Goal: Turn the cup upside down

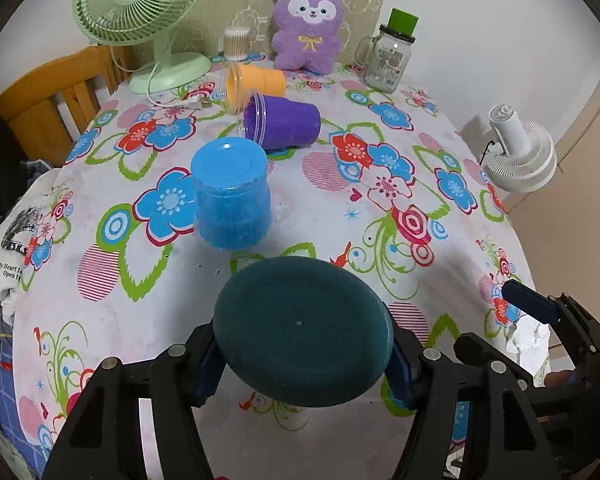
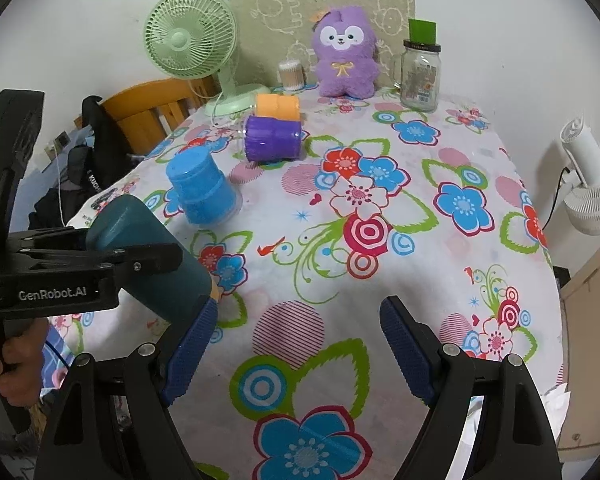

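Floral tablecloth [image 2: 380,280] lies wide open ahead as our left gripper [image 1: 304,360] clamps the teal cup [image 1: 300,332] near the table's edge, right gripper [image 2: 296,344] spread apart.

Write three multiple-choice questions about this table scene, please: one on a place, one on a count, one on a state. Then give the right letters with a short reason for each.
1. Where is the purple plush toy?
A. At the far end of the table, beside the glass jar
B. On the wooden chair
C. Between the right gripper's fingers

2. How many cups lie on their side?
A. None
B. Two
C. Four

3. What is the state of the left gripper?
A. Open and empty
B. Shut on the dark teal cup
C. Shut on the blue cup

Answers
1 A: the toy sits by the wall, left of the jar.
2 B: the orange cup and the purple cup lie sideways.
3 B: its fingers press both sides of the teal cup, while the right gripper is open.
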Tool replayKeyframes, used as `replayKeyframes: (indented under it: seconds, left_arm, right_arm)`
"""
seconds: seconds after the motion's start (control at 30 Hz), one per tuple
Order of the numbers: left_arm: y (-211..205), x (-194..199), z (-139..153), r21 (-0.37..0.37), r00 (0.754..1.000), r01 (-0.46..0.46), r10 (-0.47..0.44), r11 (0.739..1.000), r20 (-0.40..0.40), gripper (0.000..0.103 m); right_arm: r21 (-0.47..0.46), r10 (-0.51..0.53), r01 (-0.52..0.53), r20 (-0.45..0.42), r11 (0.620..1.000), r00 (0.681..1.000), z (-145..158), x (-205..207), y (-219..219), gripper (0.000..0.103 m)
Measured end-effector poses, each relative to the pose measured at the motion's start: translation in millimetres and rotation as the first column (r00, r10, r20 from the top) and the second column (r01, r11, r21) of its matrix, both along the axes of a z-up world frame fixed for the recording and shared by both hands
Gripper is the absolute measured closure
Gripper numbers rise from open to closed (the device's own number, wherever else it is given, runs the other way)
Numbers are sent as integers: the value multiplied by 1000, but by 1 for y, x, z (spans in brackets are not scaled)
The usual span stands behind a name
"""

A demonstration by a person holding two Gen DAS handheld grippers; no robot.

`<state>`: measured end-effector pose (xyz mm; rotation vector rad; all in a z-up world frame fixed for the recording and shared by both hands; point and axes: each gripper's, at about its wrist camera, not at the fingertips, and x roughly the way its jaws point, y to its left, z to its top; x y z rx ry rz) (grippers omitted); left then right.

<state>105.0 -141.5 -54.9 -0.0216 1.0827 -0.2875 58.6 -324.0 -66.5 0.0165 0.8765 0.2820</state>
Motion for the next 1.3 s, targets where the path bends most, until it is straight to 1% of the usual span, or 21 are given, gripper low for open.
replayKeyframes:
  seconds: [0.3,0.67,0.9,1.1,1.17,1.2,1.23,1.3]
  left_arm:
    - [9,-17,20,-16,998,-24,25,1000,62,35]
    - [13,-45,46,-10,988,-41,42,999,145,35]
    - [14,-53,44,-22,985,-53,55,998,162,35]
    - [9,-55,38,-14,987,-53,54,999,150,35]
    - [7,-54,37,-4,987,-61,61,998,147,29]
    - [8,-54,37,-4,987,-65,65,998,146,22]
    - [8,-54,37,-7,987,-67,68,998,148,18]
    - [10,-54,37,-12,986,-72,73,997,149,18]
  right_arm:
    - [-1,11,-11,15,1000,1000,6,-6,5,18]
    - [-4,35,-35,34,999,999,10,-12,15,18]
    - [-5,33,-33,34,999,999,10,-14,15,18]
    - [-10,36,-35,27,999,999,8,-16,15,18]
    - [-11,36,-36,24,999,999,7,-15,15,18]
    - [-12,35,-35,23,999,999,7,-15,15,18]
    - [-12,35,-35,23,999,999,7,-14,15,18]
    - [-13,34,-34,22,999,999,7,-14,15,18]
